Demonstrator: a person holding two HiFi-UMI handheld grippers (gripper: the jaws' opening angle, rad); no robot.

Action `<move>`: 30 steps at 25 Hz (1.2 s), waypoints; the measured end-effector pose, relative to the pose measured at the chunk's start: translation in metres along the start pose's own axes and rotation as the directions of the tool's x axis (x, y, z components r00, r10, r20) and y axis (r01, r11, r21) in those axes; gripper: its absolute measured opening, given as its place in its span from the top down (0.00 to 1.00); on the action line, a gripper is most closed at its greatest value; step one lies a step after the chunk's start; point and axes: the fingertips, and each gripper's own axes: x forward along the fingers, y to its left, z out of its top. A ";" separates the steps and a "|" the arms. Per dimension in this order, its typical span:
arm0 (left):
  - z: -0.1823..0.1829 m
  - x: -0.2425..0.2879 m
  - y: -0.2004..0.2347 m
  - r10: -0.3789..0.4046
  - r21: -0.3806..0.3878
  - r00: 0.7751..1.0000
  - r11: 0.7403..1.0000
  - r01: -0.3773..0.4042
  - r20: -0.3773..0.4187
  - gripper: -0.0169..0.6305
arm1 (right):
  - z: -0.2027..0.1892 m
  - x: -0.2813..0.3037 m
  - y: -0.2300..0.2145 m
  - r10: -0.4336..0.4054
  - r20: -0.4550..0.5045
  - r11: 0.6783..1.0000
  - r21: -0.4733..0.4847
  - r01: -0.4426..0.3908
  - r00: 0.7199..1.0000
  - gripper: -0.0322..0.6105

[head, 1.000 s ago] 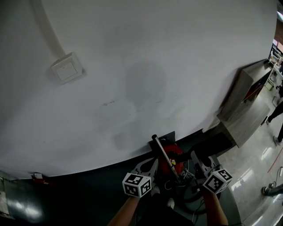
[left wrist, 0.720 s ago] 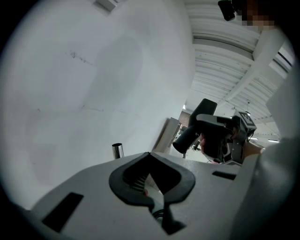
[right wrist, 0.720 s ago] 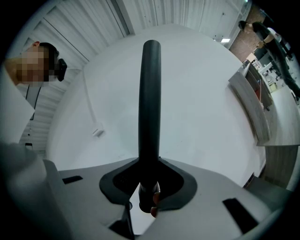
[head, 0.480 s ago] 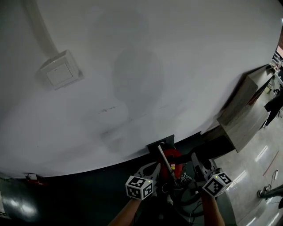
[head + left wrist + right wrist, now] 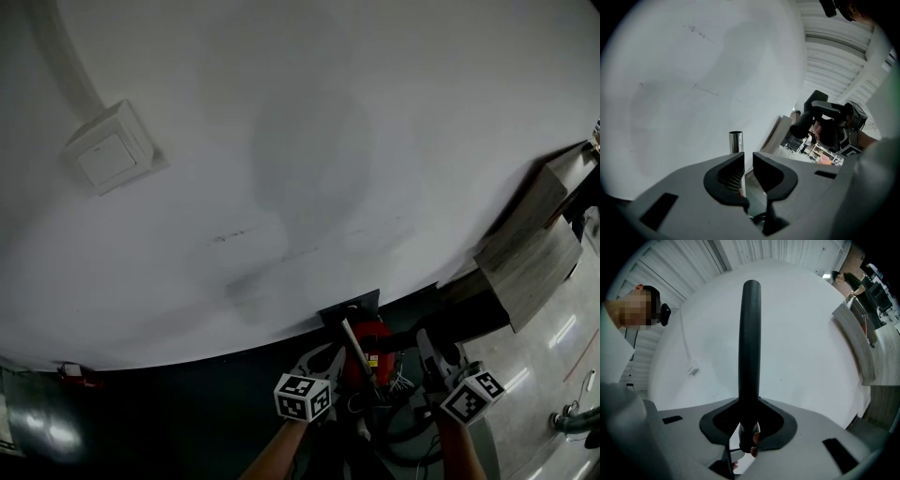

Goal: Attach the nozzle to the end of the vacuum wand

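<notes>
The vacuum wand [image 5: 352, 345] is a thin metal tube that rises from the red vacuum body [image 5: 373, 339] at the foot of the wall. In the left gripper view its open end [image 5: 736, 140] shows just above the left jaw. My left gripper [image 5: 748, 161] [image 5: 323, 358] is beside it, and its jaws are opening. Only a narrow, empty gap shows between the tips. The tube runs behind the left jaw, and I cannot tell whether they touch. My right gripper [image 5: 749, 420] [image 5: 437, 352] is shut on the long black nozzle [image 5: 749, 343], which sticks out past the jaws towards the wall.
A large white wall fills the head view, with a switch box [image 5: 103, 155] at upper left and a black socket plate [image 5: 352, 305] behind the vacuum. A wooden counter [image 5: 530, 262] juts out at right. Black cables [image 5: 403, 417] lie on the dark floor.
Both grippers and the wand's end sit lower in the head view than a second ago. The right gripper has drifted a little to the right, still holding the nozzle.
</notes>
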 end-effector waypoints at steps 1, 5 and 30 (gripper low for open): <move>-0.003 0.005 0.002 -0.001 -0.004 1.000 1.000 0.001 -0.005 0.89 | 0.000 0.002 0.000 0.003 0.000 1.000 0.005 -0.003 1.000 0.80; -0.014 0.023 0.014 0.010 -0.014 1.000 1.000 -0.010 -0.022 0.79 | -0.005 0.006 -0.008 -0.001 -0.011 1.000 0.002 0.001 1.000 0.80; -0.048 0.086 0.031 -0.024 -0.051 0.995 0.999 0.019 -0.100 0.74 | -0.011 0.005 -0.029 -0.051 -0.009 0.998 0.037 0.051 0.999 0.80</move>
